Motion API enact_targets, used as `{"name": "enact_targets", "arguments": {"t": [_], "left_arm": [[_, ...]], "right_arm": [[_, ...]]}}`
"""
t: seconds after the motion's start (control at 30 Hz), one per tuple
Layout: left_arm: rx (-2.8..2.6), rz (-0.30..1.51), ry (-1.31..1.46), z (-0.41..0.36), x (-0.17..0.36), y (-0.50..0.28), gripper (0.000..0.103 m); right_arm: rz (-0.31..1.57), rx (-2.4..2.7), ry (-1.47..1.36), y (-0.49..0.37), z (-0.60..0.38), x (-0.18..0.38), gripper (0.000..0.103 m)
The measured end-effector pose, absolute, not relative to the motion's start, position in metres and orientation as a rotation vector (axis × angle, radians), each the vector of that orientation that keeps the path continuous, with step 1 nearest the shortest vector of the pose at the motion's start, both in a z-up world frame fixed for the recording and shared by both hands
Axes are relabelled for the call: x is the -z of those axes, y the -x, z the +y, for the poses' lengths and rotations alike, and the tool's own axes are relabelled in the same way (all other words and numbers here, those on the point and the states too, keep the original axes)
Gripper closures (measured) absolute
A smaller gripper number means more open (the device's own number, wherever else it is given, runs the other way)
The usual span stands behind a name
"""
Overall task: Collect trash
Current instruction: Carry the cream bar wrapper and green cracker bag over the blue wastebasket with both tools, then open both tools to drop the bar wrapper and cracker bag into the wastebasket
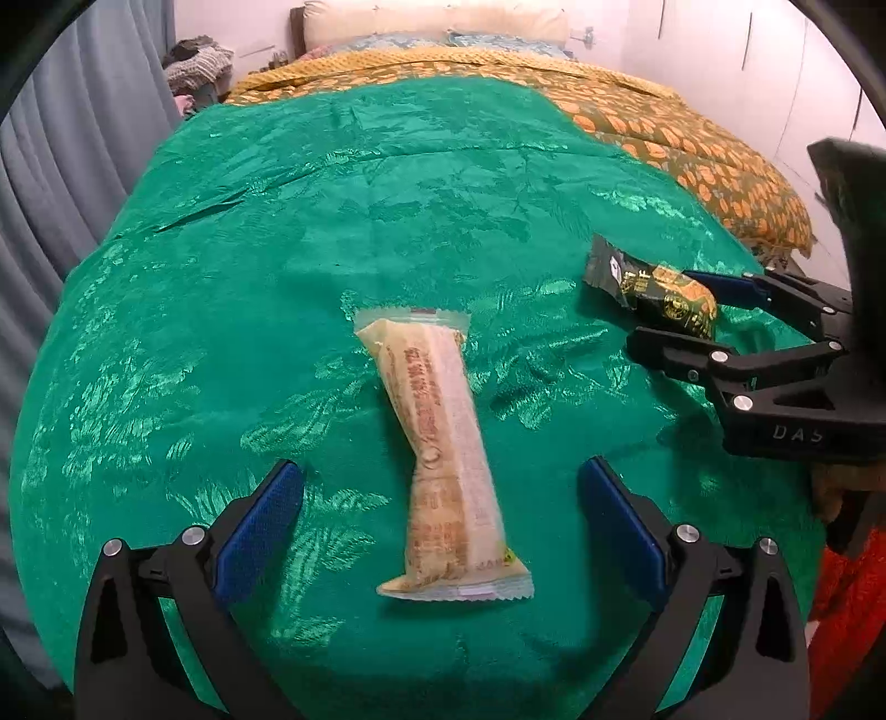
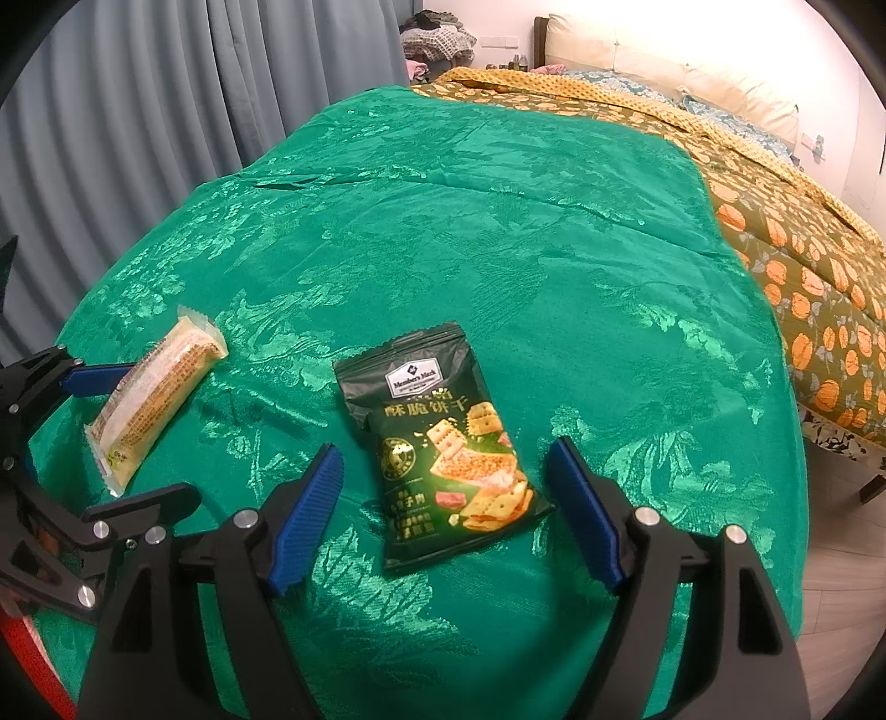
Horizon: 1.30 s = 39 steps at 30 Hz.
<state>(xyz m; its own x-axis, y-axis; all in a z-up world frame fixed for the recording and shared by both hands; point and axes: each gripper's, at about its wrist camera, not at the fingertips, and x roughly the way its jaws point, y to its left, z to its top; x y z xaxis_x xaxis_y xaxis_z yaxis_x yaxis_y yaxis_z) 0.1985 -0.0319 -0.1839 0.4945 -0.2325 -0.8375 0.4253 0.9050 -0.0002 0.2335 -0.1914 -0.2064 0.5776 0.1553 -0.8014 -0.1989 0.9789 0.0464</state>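
Shiny green patterned satin bedspread (image 1: 332,221), filling the middle of both views. Olive quilt with orange floral print and yellow edging (image 2: 803,266), right side. Cream padded headboard (image 1: 432,22), top centre. Grey pleated curtain (image 2: 138,111), upper left. Heap of folded clothes (image 2: 437,36), top centre. White wall (image 1: 720,50), upper right.
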Motion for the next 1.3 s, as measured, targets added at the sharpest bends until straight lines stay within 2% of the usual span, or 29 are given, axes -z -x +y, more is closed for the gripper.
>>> {"name": "enact_targets", "arguments": {"t": [0.1,0.23,0.27,0.3,0.33,0.37,0.4,0.7,0.87,1.03,1.17,1.3], "left_arm": [[0.444,0.966,-0.112,-0.015,0.176,-0.206,0.014],[0.442,0.962,-0.116,-0.013,0.179,-0.215,0.025],[0.437,0.951,-0.132,-0.014,0.179,-0.215,0.033],[0.434,0.941,-0.148,-0.016,0.178,-0.216,0.048],[0.435,0.933,-0.155,-0.016,0.178,-0.215,0.056],[0.44,0.927,-0.154,-0.015,0.177,-0.215,0.075],[0.453,0.925,-0.143,-0.014,0.176,-0.215,0.085],[0.543,0.901,-0.048,-0.032,0.152,-0.183,0.087],[0.716,0.902,-0.1,-0.114,0.131,-0.144,0.087],[0.902,0.938,-0.147,-0.22,0.129,-0.108,0.086],[0.98,0.982,-0.218,-0.304,0.151,-0.084,0.086],[0.988,1.055,-0.276,-0.369,0.196,-0.076,0.085]], "right_arm": [[0.972,-0.224,0.032,-0.241,-0.195,0.196,0.028],[1.068,-0.268,0.076,-0.257,-0.182,0.197,0.03],[1.098,-0.257,0.105,-0.26,-0.179,0.2,0.036],[1.089,-0.248,0.124,-0.26,-0.178,0.198,0.045],[1.088,-0.247,0.128,-0.258,-0.177,0.195,0.059],[1.087,-0.241,0.122,-0.255,-0.179,0.192,0.062],[1.084,-0.24,0.11,-0.251,-0.181,0.19,0.064],[0.971,-0.232,-0.147,-0.171,-0.265,0.154,0.065],[0.931,-0.054,-0.258,-0.119,-0.365,0.155,0.065],[0.979,0.142,-0.324,-0.083,-0.449,0.196,0.065],[1.013,0.235,-0.417,-0.062,-0.493,0.232,0.065],[1.041,0.276,-0.543,-0.045,-0.526,0.262,0.065]]}}
